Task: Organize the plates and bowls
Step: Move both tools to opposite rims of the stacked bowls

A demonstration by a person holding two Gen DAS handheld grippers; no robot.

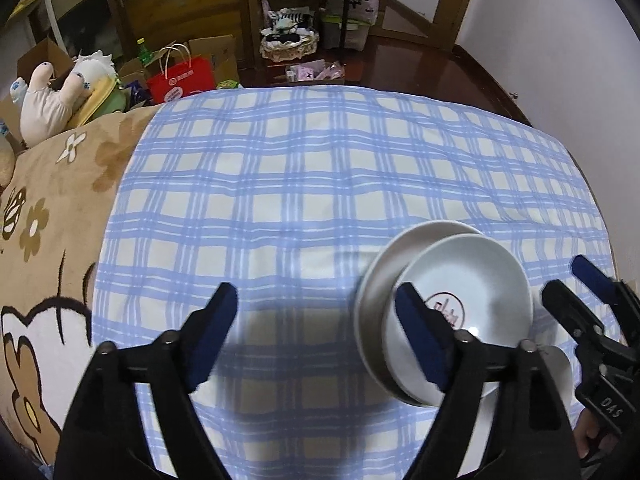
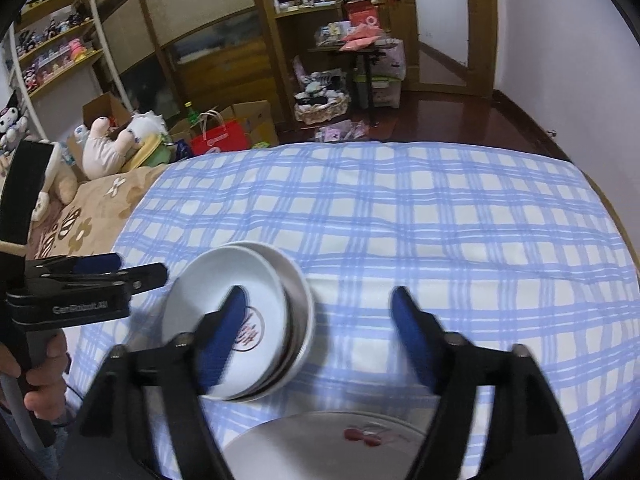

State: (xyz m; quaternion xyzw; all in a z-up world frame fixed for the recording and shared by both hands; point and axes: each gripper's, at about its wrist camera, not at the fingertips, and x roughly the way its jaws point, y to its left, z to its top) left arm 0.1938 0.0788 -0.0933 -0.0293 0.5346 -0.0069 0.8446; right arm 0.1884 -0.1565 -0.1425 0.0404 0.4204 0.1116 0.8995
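Left claw (image 1: 316,316): nearest the left wrist camera; its blue-padded fingers (image 1: 216,332) stand wide apart over bare checked cloth, nothing between them; the right-hand finger overlaps the bowls' near side in this view, contact not clear.
Right claw (image 2: 316,320): spread wide too, gripping nothing; its left finger lies over the top bowl's inside in its own view, and I cannot tell whether it touches.
Bowls: two white bowls nested, the top bowl (image 1: 476,280) with a red mark inside, tilted and offset within the lower bowl (image 1: 380,276); they rest on the cloth between the two claws.
Plate (image 2: 320,444): white with a red cherry print, flat on the cloth, just nearer the right wrist camera than the bowls, partly cut off by the picture edge.
Cloth (image 1: 304,184): blue-and-white check, spread over a bed; a brown flowered blanket (image 1: 52,200) shows at its left.
Hand (image 2: 44,376): grips the left claw's handle.
Background: stuffed toy (image 1: 48,96), red paper bag (image 1: 180,80), cardboard boxes on a dark wooden floor.
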